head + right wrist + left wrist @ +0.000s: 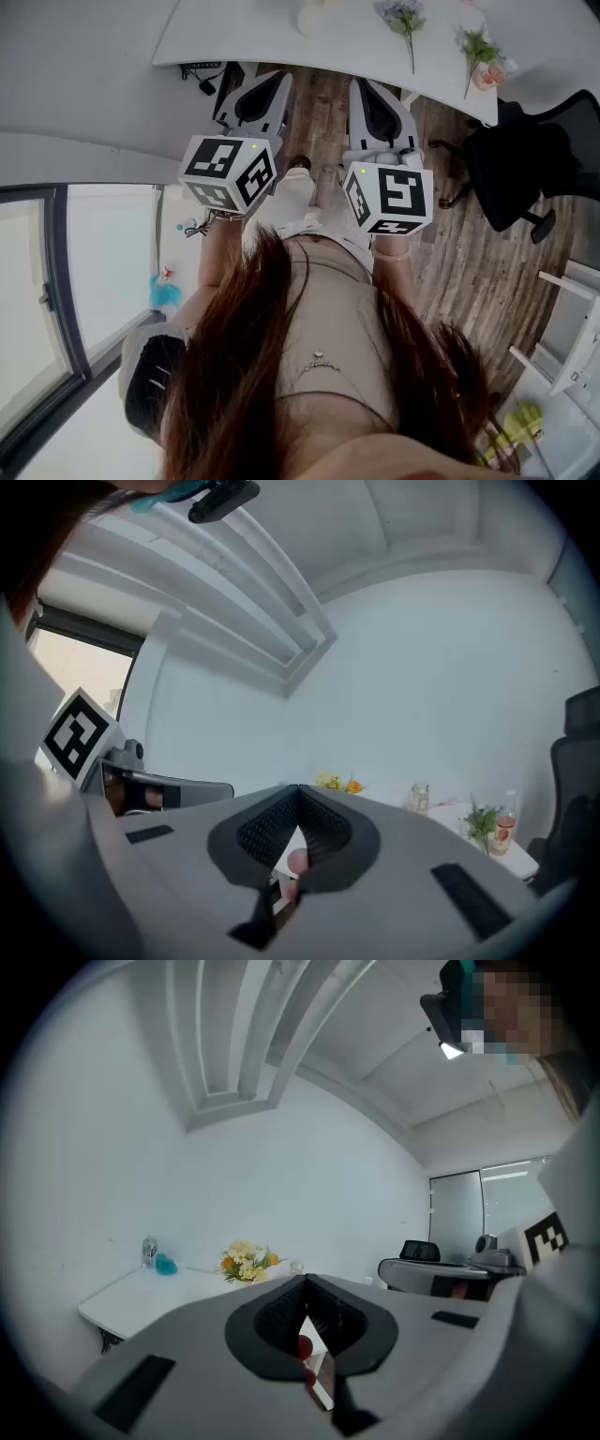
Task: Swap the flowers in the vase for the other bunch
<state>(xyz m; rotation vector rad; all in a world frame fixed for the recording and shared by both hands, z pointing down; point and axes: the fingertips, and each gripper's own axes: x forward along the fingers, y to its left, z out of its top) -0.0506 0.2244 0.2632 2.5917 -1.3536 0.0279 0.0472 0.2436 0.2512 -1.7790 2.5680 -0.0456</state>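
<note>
1. White table [234, 37] spans the top of the head view, with wooden floor in front of it and a black office chair [525, 169] at its right end.
2. The vase [314, 14] stands toward the table's far edge, cut off by the top of the head view. In the left gripper view, the yellow-and-orange flowers [246, 1262] stand upright in it.
3. The purple bunch [405, 19] lies flat on the table just right of the vase, with its stems pointing toward the near edge.
4. A green sprig [478, 47] sits near the table's right end beside a small bottle [489, 75]. Whether its stem is in the bottle is hard to tell.
5. The left tongs [305, 1281] are closed, jaws pressed together with nothing between them. They are held short of the table's near edge and point toward it.
6. The right tongs [298, 791] are likewise closed and empty. They are held alongside the left pair, well apart from the vase and both bunches.
</note>
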